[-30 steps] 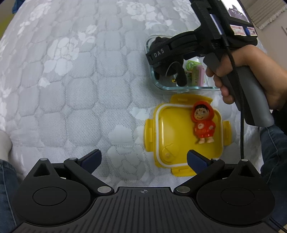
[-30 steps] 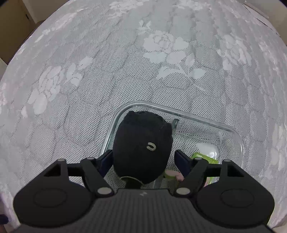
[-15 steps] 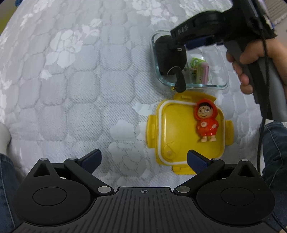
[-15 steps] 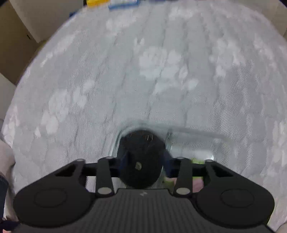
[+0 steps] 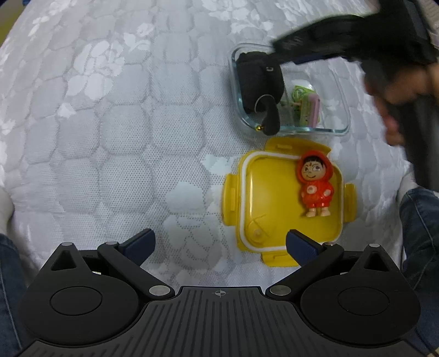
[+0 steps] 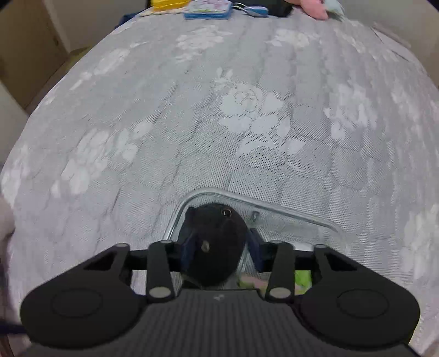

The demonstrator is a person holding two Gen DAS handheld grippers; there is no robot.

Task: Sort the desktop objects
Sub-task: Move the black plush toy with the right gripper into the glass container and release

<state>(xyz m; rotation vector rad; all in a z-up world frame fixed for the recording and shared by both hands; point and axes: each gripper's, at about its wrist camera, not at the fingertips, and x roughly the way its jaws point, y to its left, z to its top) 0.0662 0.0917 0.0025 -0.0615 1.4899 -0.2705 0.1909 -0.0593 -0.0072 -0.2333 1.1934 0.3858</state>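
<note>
A black plush toy lies at the left end of a clear glass container, its tail hanging over the near rim. In the right wrist view my right gripper has the plush between its blue pads, which press on both sides as the jaws are closing. The container's rim shows behind it. My left gripper stands open over the cloth with nothing in it. Its right fingertip is near a yellow lid on which a red hooded figure lies.
Small green and pink items lie in the container beside the plush. A hand holds the right gripper's handle. A blue tin and a pink soft toy sit at the far edge. A leg in jeans is at the right.
The right gripper's jaws have narrowed from wide apart to pressing on the black plush, and the gripper has risen a little. The left gripper has kept still.
</note>
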